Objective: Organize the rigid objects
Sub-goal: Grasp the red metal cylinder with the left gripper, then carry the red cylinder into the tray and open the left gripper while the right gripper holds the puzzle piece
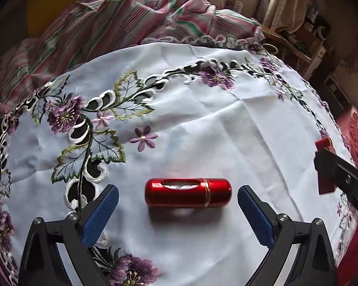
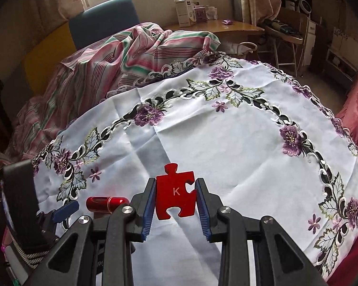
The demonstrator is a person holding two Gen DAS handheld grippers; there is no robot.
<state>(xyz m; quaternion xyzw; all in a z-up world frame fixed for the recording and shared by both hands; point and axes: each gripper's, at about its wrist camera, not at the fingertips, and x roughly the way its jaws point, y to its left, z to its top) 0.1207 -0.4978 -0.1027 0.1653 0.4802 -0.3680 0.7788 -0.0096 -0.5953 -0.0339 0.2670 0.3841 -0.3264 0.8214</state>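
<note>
A glossy red capsule-shaped tube point(image 1: 188, 192) with a gold band lies on its side on the white embroidered tablecloth point(image 1: 226, 124). My left gripper point(image 1: 178, 195) is open, its blue pads wide on either side of the tube without touching it. In the right wrist view my right gripper point(image 2: 175, 194) is shut on a red puzzle piece point(image 2: 174, 191) marked K, held upright just above the cloth. The red tube point(image 2: 107, 204) shows to its left, beside one blue pad of the left gripper. The puzzle piece point(image 1: 324, 186) and the right gripper's black body appear at the right edge of the left wrist view.
A crumpled pink and green striped cloth point(image 1: 121, 21) is piled along the far side of the table. Beyond it stand a blue chair back point(image 2: 105, 21) and a wooden desk point(image 2: 217, 27) with small boxes. A red cushion point(image 2: 355, 119) sits past the table's right edge.
</note>
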